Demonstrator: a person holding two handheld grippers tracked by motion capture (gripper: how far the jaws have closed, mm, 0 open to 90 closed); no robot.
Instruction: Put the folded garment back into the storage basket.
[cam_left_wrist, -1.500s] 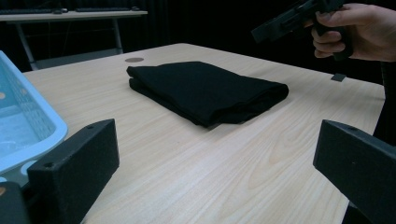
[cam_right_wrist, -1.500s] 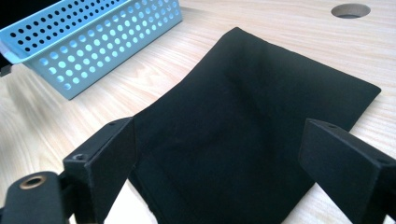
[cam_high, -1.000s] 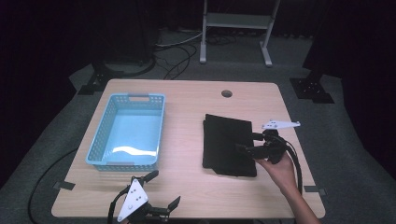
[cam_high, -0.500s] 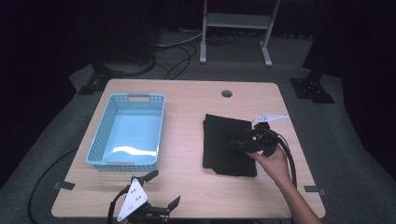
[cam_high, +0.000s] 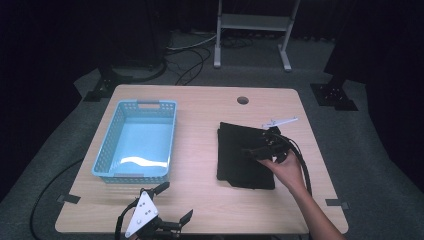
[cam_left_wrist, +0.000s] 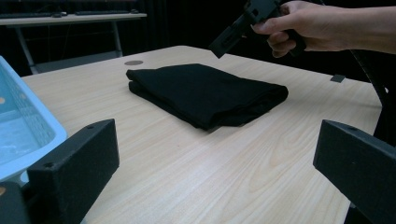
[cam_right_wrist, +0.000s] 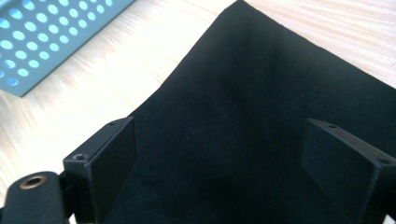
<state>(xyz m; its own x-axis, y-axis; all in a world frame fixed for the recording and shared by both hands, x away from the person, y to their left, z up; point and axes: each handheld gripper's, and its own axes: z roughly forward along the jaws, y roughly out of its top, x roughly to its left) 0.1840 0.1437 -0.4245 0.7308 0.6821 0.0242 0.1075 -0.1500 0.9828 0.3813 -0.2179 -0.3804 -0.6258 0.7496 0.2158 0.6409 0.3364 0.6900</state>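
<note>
My right gripper (cam_high: 258, 150) hangs wide open over the cloth (cam_high: 242, 157), near the tabletop's right edge; my left gripper (cam_high: 172, 207) rests open at the front edge

1. The right gripper (cam_high: 256, 149) is held in the person's right hand (cam_high: 285, 167), in the right half of the worktop, tilted down and pointing toward the left edge.
2. Its jaws stand wide apart in the right gripper view, with nothing between them.
3. The right forearm (cam_high: 320, 215) comes in from the near edge close to the near right corner, bare, reaching forward and slightly left.
4. Its cable (cam_high: 301, 162) loops back along the wrist.
5. The left gripper (cam_high: 167, 205) lies at the near edge, left of the middle, with no hand on it.
6. Its jaws are spread wide, and its grey three-cornered plate (cam_high: 141, 212) faces up.
</note>
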